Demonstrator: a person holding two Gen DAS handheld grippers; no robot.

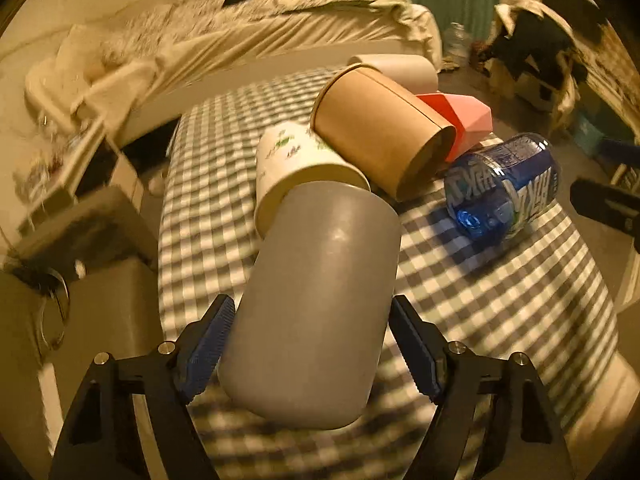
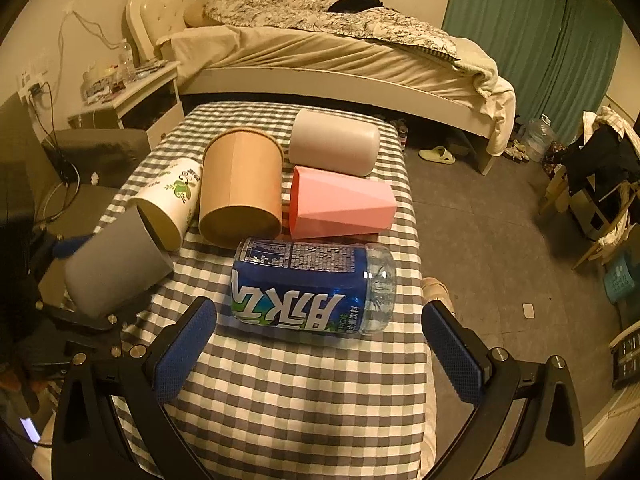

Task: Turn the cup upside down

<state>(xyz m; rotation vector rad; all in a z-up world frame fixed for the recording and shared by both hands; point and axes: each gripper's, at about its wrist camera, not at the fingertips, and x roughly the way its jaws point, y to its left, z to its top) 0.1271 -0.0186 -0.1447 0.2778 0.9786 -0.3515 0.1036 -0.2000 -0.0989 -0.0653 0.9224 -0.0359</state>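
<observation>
My left gripper (image 1: 310,350) is shut on a grey cup (image 1: 316,304) and holds it tilted above the checked table (image 1: 500,300), its mouth toward a white flowered cup (image 1: 288,160). The grey cup also shows at the left of the right wrist view (image 2: 116,264). My right gripper (image 2: 320,352) is open and empty above the table's near end, just in front of a blue-labelled bottle (image 2: 312,288) lying on its side.
A brown paper cup (image 2: 240,188), a pink faceted cup (image 2: 340,204) and a pale grey cup (image 2: 332,142) lie on their sides on the table. A bed (image 2: 320,52) stands behind, a nightstand (image 2: 132,96) at the left, floor at the right.
</observation>
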